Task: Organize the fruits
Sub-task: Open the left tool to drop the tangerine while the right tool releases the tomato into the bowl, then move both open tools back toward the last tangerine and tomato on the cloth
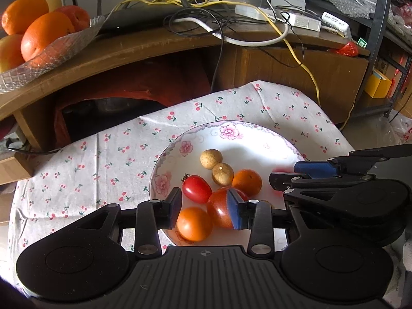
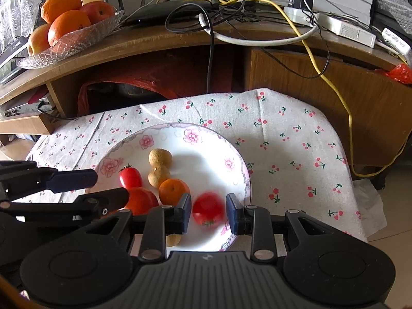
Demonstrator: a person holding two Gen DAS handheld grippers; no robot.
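A white floral plate (image 1: 257,128) (image 2: 206,134) on a cherry-print cloth holds two brown longans (image 1: 211,158) (image 2: 160,157), a cherry tomato (image 1: 195,188) (image 2: 130,177), a small orange (image 1: 247,182) (image 2: 173,191) and a larger red tomato (image 1: 219,211) (image 2: 141,200). My left gripper (image 1: 206,208) (image 2: 110,186) hovers open over the plate's near side, with the larger tomato and an orange fruit (image 1: 194,222) below its fingers. My right gripper (image 2: 209,213) (image 1: 283,173) is open. A blurred red tomato (image 2: 208,208) sits between its pads, with slim gaps on both sides. Another longan (image 2: 173,240) peeks out under its left finger.
A glass bowl (image 1: 64,49) (image 2: 85,38) of oranges and apples stands on the curved wooden desk (image 1: 154,46) behind. Tangled cables (image 2: 257,7), a black router and white adapters lie on the desk. A black metal shelf (image 1: 378,38) stands at the right. The cloth (image 2: 296,141) extends right of the plate.
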